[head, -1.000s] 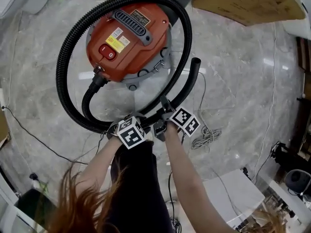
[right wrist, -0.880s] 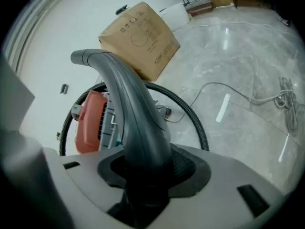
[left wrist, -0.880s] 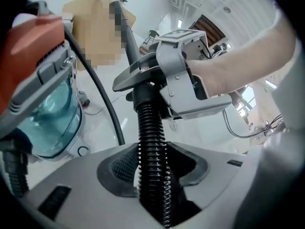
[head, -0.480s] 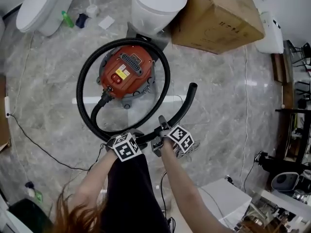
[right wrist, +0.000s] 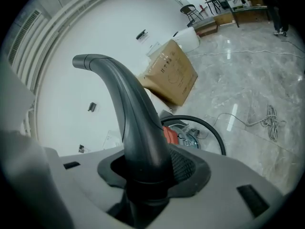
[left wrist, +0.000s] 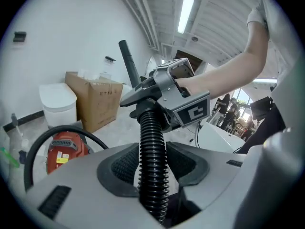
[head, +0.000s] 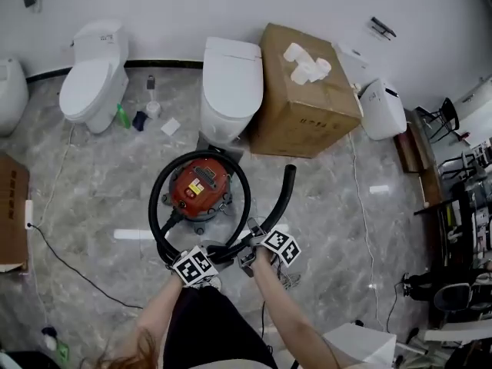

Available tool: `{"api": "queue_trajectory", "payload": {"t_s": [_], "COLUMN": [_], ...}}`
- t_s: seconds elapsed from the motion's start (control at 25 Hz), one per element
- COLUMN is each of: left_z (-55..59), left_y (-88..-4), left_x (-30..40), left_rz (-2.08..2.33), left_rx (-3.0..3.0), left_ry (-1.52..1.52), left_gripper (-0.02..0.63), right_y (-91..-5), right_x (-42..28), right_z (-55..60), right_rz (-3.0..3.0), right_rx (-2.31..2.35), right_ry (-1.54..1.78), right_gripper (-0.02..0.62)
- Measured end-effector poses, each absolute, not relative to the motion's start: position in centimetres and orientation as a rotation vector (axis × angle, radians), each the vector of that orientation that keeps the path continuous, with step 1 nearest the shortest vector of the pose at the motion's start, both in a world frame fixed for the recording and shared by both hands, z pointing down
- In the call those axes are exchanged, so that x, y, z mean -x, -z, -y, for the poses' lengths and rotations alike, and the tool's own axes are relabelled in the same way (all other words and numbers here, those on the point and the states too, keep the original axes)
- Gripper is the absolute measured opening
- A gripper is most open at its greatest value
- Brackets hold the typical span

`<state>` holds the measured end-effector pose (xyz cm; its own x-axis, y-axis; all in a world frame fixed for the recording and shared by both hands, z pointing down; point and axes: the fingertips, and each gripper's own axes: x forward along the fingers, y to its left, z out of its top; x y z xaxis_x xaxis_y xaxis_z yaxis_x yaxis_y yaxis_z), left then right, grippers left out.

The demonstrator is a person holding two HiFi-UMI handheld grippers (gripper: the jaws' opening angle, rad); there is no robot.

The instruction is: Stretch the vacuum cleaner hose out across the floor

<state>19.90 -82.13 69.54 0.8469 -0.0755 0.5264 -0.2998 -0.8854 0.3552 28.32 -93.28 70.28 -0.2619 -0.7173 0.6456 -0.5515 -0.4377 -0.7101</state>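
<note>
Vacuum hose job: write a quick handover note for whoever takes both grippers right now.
Left gripper: shut on the ribbed hose.
Right gripper: shut on the hose's rigid curved end, beside the left.
Vacuum cleaner stands on the floor before a toilet; the hose loops around it.
Done: both grips taken, end held off the floor.
Left: carry the end away until the loop lies straight across the floor.

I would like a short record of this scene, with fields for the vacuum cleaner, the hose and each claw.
vacuum cleaner: red, on the marble floor, before a white toilet
hose: black, looped around the vacuum cleaner, not yet stretched out
left claw: shut on the ribbed hose
right claw: shut on the smooth curved hose handle
nearby: cardboard box beside the toilet
</note>
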Motion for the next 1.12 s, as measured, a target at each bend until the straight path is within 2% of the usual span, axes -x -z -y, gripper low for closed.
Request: {"api": "queue_trajectory", "payload": {"t_s": [0.28,0.48,0.92,1.12], "left_z": [80.7,79.9,78.7,78.9], "left_y": [-62.7,-59.3,-50.0,-47.5], "left_x": [-18.5,-18.0,-19.4,-19.9], "left_rz": [0.374,0.447,0.566,0.596], "left_rx": [-2.63,-2.669,-2.772,-2.809], "left_ry": [-0.816,-0.769,-0.54,-0.485], "left_gripper": [0.176,0.178,0.181,0.186], "right_y": [-59.8,-54.5,-43.2,-40.7], "right_x": [-26.2,-24.4,-25.4,-25.9], "right_z": [91.3,90.5,87.9,87.3], "right_rz": [-1.836,-2.0,-2.014,-2.008], "right_rx": [1.727,1.622,1.413,1.396], "right_ry": [1.605,1.488,1.292,1.246], "right_gripper": [0.19,0.189,0.189,0.189]}}
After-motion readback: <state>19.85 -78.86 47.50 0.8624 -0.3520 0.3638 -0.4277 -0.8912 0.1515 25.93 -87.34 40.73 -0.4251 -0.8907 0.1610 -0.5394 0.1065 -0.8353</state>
